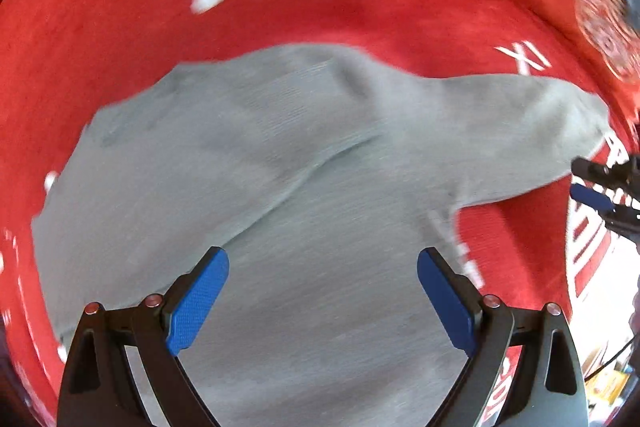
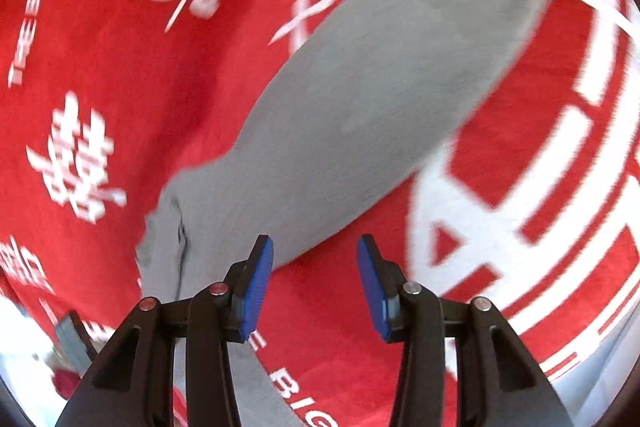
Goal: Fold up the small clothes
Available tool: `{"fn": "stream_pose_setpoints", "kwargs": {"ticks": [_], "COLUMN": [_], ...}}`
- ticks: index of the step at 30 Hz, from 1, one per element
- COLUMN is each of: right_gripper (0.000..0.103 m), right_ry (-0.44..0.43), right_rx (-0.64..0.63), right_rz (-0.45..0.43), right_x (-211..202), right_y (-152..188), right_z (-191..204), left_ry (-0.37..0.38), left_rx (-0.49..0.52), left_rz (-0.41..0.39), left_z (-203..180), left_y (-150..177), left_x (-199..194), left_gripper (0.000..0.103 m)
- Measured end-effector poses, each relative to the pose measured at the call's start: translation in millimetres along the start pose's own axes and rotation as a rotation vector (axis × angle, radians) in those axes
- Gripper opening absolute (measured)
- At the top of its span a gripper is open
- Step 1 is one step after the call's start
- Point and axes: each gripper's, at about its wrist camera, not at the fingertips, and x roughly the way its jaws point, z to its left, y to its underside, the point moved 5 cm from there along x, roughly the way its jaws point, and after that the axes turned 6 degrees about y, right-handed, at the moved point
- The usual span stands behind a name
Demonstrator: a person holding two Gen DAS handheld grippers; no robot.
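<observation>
Left wrist view. A grey sweater (image 1: pixel 280 195) lies spread on a red cloth (image 1: pixel 280 11) printed with white characters. It fills the centre and lower half of the frame, with what appears to be one sleeve already laid diagonally across the body from upper centre toward lower left. The other sleeve (image 1: pixel 532 131) runs out to the right edge of the frame. The left gripper (image 1: pixel 323 297) hangs over the lower body of the sweater, its blue pads set wide apart with nothing between them. At the far right edge, the tip of the right gripper (image 1: pixel 600 187) shows just below the sleeve's end; its gap cannot be judged from here.

Right wrist view. The outstretched sleeve (image 2: pixel 380 99) runs as a long grey band from lower left, where it joins the sweater's body (image 2: pixel 168 247), up to its cuff end at upper right. The right gripper (image 2: pixel 315 287) sits at lower centre, jaws apart and empty; its left pad overlaps the sleeve's lower edge in the frame, while its right pad is over bare red cloth. Whether the pad touches fabric cannot be told, as both views are motion-blurred.

Judgement. The sleeve's long axis points away from the right gripper toward the upper right. The right gripper is much the nearer hand to it, so folding this sleeve inward likely falls to that side.
</observation>
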Motion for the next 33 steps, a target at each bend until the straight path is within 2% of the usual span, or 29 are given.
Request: {"fn": "stream_pose_setpoints", "kwargs": {"ticks": [4,8,12,16,18,19,20,24,27,31,33], "right_gripper": [0.049,0.050,0.053,0.054,0.044,0.023,0.012,0.011,0.011,0.011,0.011], "right_ry": [-0.032,-0.116,-0.173,-0.247,-0.319,-0.340,-0.363,-0.541,-0.659,-0.714,-0.723], "right_rx": [0.085,0.159,0.157,0.201,0.248,0.258,0.260,0.243,0.178,0.049,-0.008], "right_rz": [-0.066,-0.128,-0.190,-0.185,-0.162,-0.155,-0.149,-0.115,-0.080,-0.029,-0.012], "right_x": [-13.4,-14.5,-14.5,-8.5,-3.9,-2.9,-2.4,-5.6,-11.9,-14.4,-13.9], "right_y": [-13.1,-31.5,-57.9,-78.9,-85.6,-87.2,-88.2,-87.7,-84.4,-74.5,-66.0], "right_z": [-27.0,-43.1,-40.1,-31.0,-24.2,-20.7,-16.3,17.0,53.4,110.8,137.0], "left_ry": [-0.041,-0.002,-0.039,-0.078,-0.114,-0.136,-0.157,-0.168,-0.158,-0.114,-0.085], "left_rx": [0.010,-0.099,-0.139,-0.146,-0.126,-0.114,-0.099,-0.048,-0.038,-0.057,-0.095], "left_rz": [0.013,0.059,0.028,-0.008,-0.016,-0.017,-0.006,0.027,-0.003,0.011,-0.026], "left_z": [-17.9,-8.8,-8.2,-6.1,-8.1,-6.6,-9.7,-28.3,-32.4,-23.3,-6.2], "left_y": [-14.3,-26.2,-37.6,-50.5,-54.1,-53.1,-52.6,-45.3,-42.0,-42.4,-41.3], "left_x": [9.0,21.3,21.8,21.8,25.9,27.6,34.3,55.9,57.8,51.3,31.1], "left_gripper": [0.096,0.096,0.096,0.096,0.096,0.096,0.096,0.096,0.097,0.097,0.097]}}
